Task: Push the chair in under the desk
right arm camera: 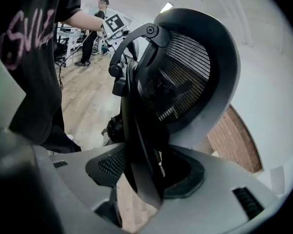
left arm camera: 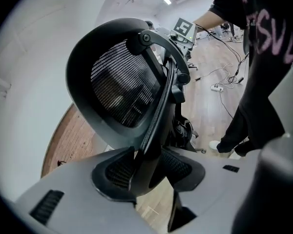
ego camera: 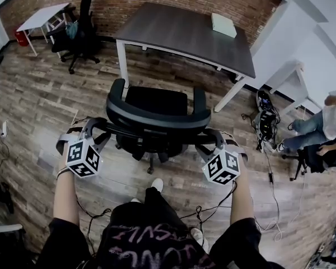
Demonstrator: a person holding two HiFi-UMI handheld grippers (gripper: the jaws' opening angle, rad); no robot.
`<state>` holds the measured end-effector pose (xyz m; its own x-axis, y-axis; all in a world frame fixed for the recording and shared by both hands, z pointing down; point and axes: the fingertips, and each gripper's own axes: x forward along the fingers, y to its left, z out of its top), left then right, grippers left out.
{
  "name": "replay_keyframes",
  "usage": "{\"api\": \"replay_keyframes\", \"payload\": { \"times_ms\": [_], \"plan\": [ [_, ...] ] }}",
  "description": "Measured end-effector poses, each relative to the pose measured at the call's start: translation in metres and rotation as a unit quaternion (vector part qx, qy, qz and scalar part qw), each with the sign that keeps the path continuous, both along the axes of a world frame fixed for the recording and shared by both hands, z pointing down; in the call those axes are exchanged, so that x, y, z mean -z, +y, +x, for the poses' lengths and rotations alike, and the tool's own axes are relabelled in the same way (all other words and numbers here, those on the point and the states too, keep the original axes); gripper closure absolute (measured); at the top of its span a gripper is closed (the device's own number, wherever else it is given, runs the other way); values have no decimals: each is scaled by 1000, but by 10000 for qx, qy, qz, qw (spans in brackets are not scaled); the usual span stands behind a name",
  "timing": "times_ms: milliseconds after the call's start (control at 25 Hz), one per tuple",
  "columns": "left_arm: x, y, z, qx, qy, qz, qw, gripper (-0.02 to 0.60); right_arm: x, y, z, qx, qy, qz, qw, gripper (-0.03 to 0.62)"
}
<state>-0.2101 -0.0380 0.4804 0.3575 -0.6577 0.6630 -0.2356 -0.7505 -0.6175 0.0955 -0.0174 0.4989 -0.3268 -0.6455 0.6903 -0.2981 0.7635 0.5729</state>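
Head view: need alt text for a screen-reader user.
The left gripper and right gripper each clamp the backrest of a black mesh-back office chair, which faces a dark grey rectangular desk on white legs and stands short of it.

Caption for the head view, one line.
The left tongs and right tongs grip the backrest of the office chair, which stands short of the desk, not yet under.

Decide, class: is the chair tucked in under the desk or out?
Out. The chair stands on open floor in front of the desk, with bare floor showing between its seat and the desktop's edge.
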Motion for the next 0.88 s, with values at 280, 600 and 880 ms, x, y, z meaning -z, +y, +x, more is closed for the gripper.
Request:
{"api": "replay_keyframes", "payload": {
  "times_ms": [280,600,880],
  "plan": [
    [3,-45,15,43,-17,23,10000,399,1,-44,15,-28,-13,29,10000,372],
    [3,-102,26,151,-4,75,9999,397,2,-103,26,7,-13,65,10000,372],
    [2,-156,26,306,-10,79,9995,396,1,-156,26,28,-17,124,9999,372]
  ]
}}
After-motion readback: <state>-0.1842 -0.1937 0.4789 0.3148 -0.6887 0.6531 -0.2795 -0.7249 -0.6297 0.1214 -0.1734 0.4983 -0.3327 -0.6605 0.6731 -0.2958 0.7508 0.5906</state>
